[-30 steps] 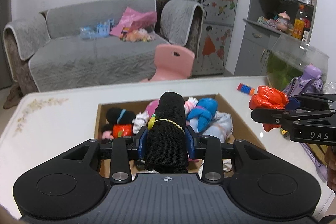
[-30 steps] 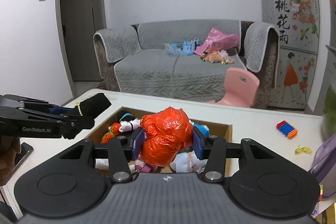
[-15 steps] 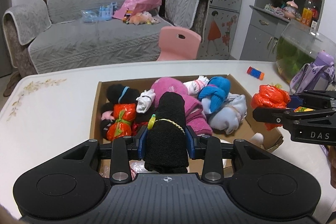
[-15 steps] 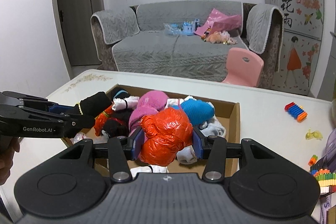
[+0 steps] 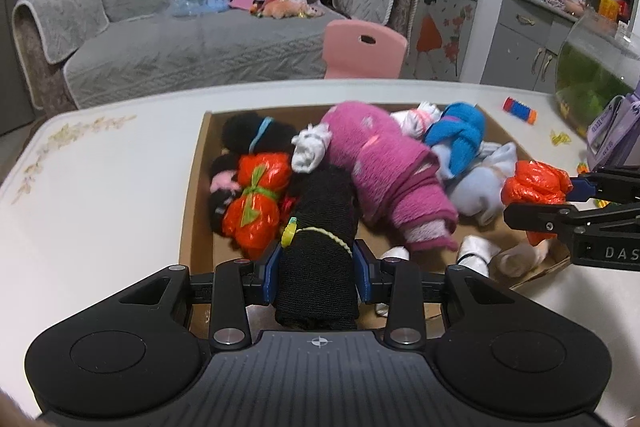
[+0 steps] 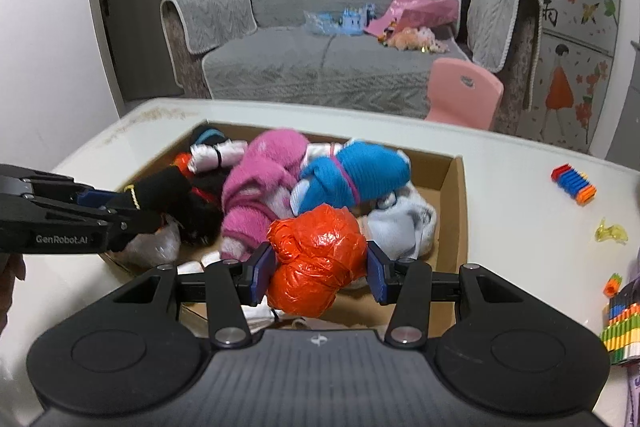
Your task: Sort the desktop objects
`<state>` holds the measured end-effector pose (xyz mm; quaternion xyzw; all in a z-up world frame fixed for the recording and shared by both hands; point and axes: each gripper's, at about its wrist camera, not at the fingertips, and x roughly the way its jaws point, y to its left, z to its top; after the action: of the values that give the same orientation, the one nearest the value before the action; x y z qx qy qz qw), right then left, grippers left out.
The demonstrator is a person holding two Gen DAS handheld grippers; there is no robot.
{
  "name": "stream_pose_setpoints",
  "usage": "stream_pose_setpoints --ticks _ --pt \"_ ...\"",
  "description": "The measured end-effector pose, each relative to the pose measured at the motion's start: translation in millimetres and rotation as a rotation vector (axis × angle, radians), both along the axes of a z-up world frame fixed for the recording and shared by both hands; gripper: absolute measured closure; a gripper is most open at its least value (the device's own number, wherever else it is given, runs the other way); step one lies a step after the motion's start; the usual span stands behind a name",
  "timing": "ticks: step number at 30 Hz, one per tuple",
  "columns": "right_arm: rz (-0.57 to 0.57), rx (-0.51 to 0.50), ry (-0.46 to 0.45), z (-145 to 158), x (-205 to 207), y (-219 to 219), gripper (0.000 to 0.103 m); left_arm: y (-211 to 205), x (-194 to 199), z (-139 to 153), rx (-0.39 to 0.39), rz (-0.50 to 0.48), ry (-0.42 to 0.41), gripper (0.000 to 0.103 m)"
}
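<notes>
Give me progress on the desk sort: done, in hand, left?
Done: cardboard box already holds rolled bundles. In hand: left gripper grips a black roll, right gripper an orange bag bundle, both over the box. Left: striped blocks and a yellow piece on the table.

I am holding two bundles, one black roll [image 5: 318, 255] in my left gripper [image 5: 318, 265] and one orange plastic bundle [image 6: 318, 259] in my right gripper [image 6: 318, 273]. Lying in the one cardboard box [image 5: 198, 187] at mid-frame, I am counting one pink fuzzy roll [image 5: 384, 175], one blue bundle [image 5: 458, 139], one pale blue bundle [image 5: 486, 183], a second orange plastic bundle [image 5: 256, 199] and one black bundle with a blue band [image 5: 244, 133]. At the right of the right wrist view, one striped block toy [image 6: 574, 183] and one yellow clear piece [image 6: 610, 231] are lying on the table [image 6: 520, 211].
</notes>
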<state>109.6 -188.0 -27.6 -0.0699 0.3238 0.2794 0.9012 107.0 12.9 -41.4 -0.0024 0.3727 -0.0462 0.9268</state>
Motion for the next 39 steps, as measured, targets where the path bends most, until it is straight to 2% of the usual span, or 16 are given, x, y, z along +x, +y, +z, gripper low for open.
stream_pose_setpoints --ticks 7,10,13,14,15,17,21,23,27,29,39 --pt "-0.006 -0.046 0.018 -17 3 3 0.057 0 3 -6 -0.010 -0.004 -0.002 0.058" --pt "-0.011 -0.049 0.025 -20 4 2 0.057 -1 4 -7 -0.011 0.006 -0.007 0.054" --pt "-0.019 -0.044 0.026 -21 5 0 0.054 -1 4 -8 -0.008 0.019 -0.011 0.036" --pt "-0.023 -0.044 0.022 -21 6 0 0.052 -1 4 -8 -0.006 0.026 -0.014 0.024" --pt "-0.028 -0.044 0.021 -21 6 -1 0.049 -1 3 -8 -0.004 0.033 -0.021 0.019" --pt "-0.038 -0.040 0.013 -21 6 -3 0.045 -1 3 -7 -0.005 0.035 -0.021 0.016" --pt "-0.048 -0.032 0.001 -18 5 -5 0.039 0 3 -7 -0.015 0.044 -0.015 0.002" --pt "-0.049 -0.021 -0.007 -13 3 -8 0.037 -2 2 -6 -0.008 0.045 -0.009 0.000" --pt "-0.053 -0.004 -0.047 2 -5 -13 0.019 -5 -4 0 -0.002 0.041 -0.006 0.000" --pt "-0.057 -0.004 -0.071 12 -9 -15 0.015 -6 -9 5 0.000 0.042 -0.004 0.000" --pt "-0.032 0.043 -0.188 61 -43 -20 0.005 -22 -58 50 0.043 0.034 -0.107 0.000"
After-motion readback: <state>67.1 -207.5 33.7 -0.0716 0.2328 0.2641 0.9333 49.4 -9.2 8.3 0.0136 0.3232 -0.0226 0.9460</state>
